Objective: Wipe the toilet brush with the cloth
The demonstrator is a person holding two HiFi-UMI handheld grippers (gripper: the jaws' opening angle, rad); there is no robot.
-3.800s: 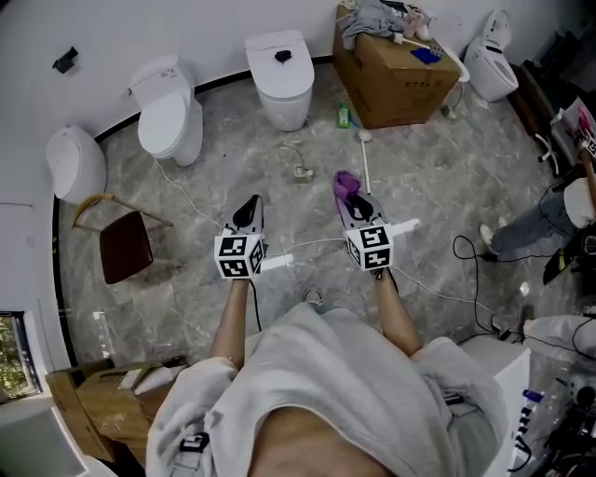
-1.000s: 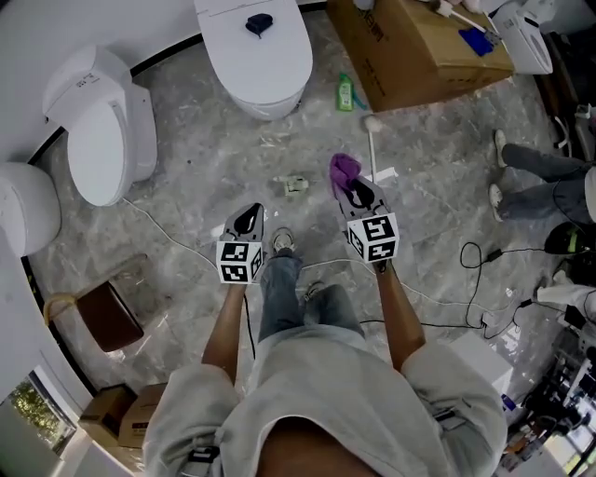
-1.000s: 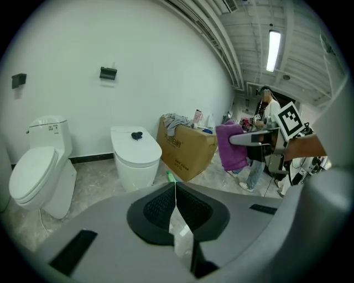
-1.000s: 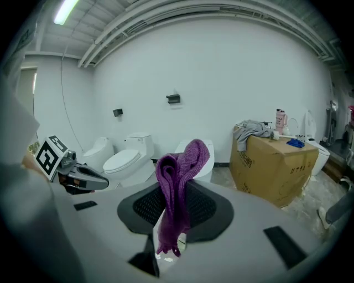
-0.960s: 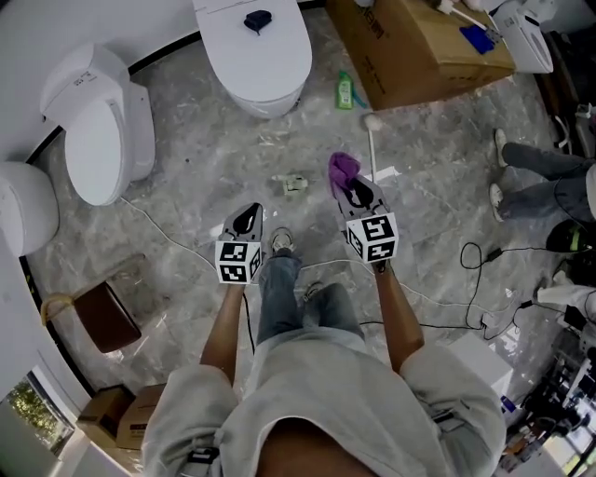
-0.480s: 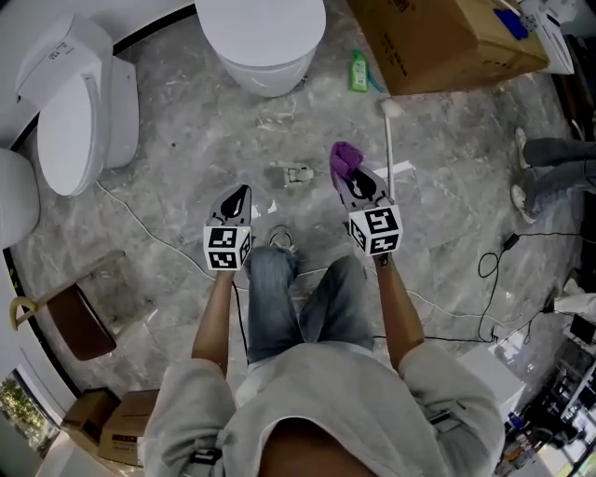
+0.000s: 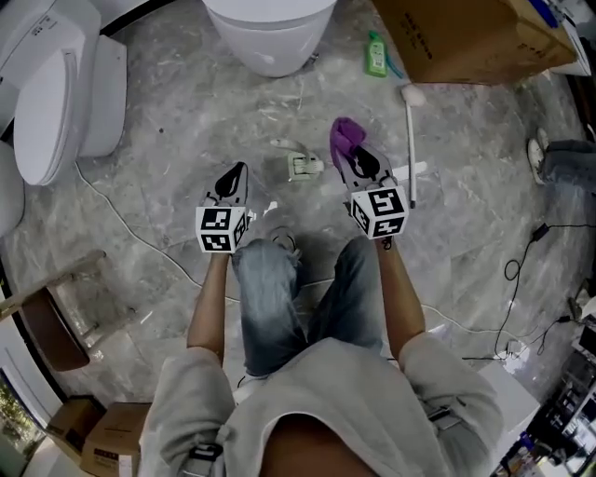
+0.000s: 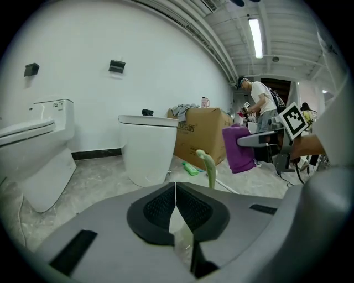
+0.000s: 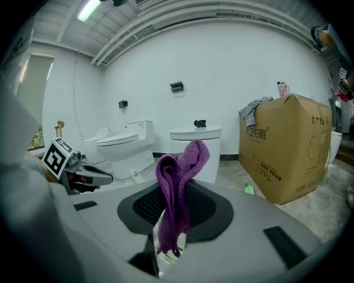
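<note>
The toilet brush (image 7: 411,140) lies on the marble floor, a white stick with its pale head towards the cardboard box. My right gripper (image 7: 348,156) hovers just left of the handle, shut on a purple cloth (image 7: 345,136) that stands up out of the jaws (image 9: 180,171). My left gripper (image 7: 237,171) is held further left, shut with nothing between its pads (image 8: 175,188). In the left gripper view the purple cloth (image 8: 238,149) hangs from the right gripper (image 8: 260,140) at the right.
A white toilet (image 7: 270,28) stands straight ahead and another toilet (image 7: 56,93) at the left. A cardboard box (image 7: 484,37) and a green bottle (image 7: 375,53) sit at the upper right. A small white-green object (image 7: 303,166) and cables (image 7: 121,224) lie on the floor.
The person has walked forward, so the toilet, box and brush have come closer. Both grippers kept their pose and grip, and the right one now hangs beside the brush handle.
</note>
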